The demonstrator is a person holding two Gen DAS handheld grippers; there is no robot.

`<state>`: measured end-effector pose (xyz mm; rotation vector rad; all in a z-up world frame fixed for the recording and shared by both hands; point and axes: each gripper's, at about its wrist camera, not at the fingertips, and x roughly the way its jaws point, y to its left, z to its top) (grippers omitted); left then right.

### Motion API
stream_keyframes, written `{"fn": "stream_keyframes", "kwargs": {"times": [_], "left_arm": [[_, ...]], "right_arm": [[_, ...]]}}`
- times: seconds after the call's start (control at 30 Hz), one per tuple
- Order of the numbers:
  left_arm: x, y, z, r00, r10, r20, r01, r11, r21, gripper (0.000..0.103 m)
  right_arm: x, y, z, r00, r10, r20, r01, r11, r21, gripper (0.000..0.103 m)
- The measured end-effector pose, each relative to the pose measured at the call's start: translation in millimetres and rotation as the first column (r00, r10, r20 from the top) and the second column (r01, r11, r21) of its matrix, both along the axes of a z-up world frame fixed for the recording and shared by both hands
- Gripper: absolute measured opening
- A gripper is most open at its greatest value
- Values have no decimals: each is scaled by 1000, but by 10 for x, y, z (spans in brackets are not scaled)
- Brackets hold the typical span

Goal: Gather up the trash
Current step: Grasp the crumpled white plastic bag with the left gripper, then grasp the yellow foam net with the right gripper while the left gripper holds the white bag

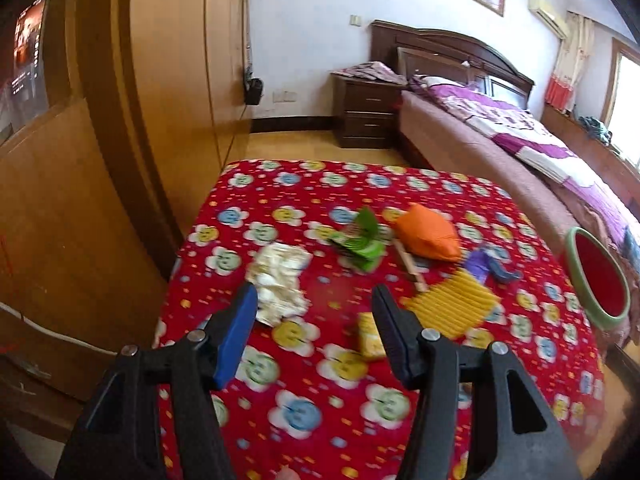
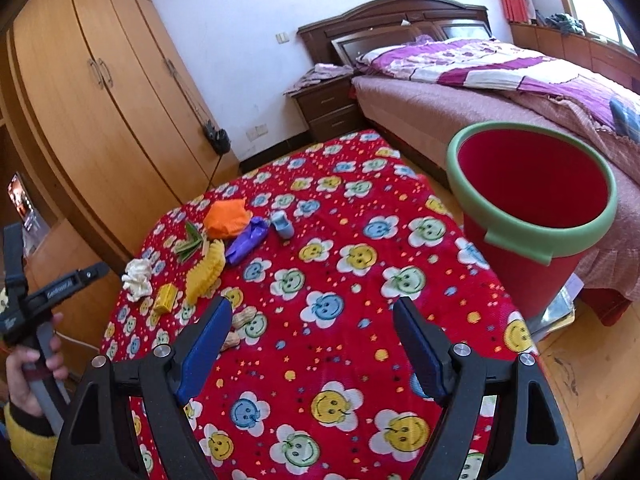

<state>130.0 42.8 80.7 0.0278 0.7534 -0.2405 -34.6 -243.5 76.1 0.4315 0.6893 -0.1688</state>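
I see a bedroom: the bench [image 2: 360, 340] wears a red smiley-flower cloth. Trash clusters at ten o'clock; the yellow corrugated strip [image 2: 206, 272] runs lengthwise toward twelve. Red bin [image 2: 532, 208] stands at two. Left gripper [image 1: 314, 324] and right gripper [image 2: 312, 328] have fingers apart, empty.

Bucket [image 1: 596, 276] at three o'clock, sliced by the frame edge; small yellow packet [image 1: 370, 336] half behind the gripper finger [image 1: 394, 332], blurred.

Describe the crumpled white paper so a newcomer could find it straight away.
Start at the table's red smiley-flower cloth, then go to the litter cluster toward the wardrobe side. The crumpled white paper lies at the cluster's outer edge, beside a small yellow packet. It is the only white, wadded piece among coloured scraps.
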Motion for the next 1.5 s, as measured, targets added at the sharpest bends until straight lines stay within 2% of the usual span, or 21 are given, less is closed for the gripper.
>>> {"fn": "stream_keyframes", "kwargs": {"times": [0.1,0.47,0.83,0.97,1.07,1.17,1.3,1.4,1.5], "left_arm": [[196,82,-102,1000,24,-12,-24,999,22,67],[754,91,-529,994,35,-105,-32,999,29,68],[1007,127,-852,977,72,-200,-78,997,-24,67],[968,170,-867,976,101,-190,-111,993,-41,56],[943,241,-861,978,87,-192,-104,991,-80,38],[905,278,-852,978,84,-190,-104,990,-98,30],[773,315,-781,983,63,-175,-89,985,-145,28],[615,312,-693,988,71,-137,-90,987,-136,28],[421,313,-626,991,66,-114,-85,983,-166,28]], "right_arm": [[55,32,-56,1000,4,-24,-4,1000,-5,83],[210,43,-203,996,-15,-92,14,1000,-17,83],[332,-3,-324,990,-29,-136,27,1000,-14,83],[374,48,-338,990,-13,-143,10,1000,-15,83],[390,102,-330,990,4,-141,-7,1000,-21,83],[400,148,-312,991,19,-136,-22,999,-23,83],[433,207,-270,991,38,-129,-42,999,-28,83],[493,263,-227,991,58,-121,-63,997,-37,83],[588,325,-204,990,80,-115,-85,996,-39,83]]}}
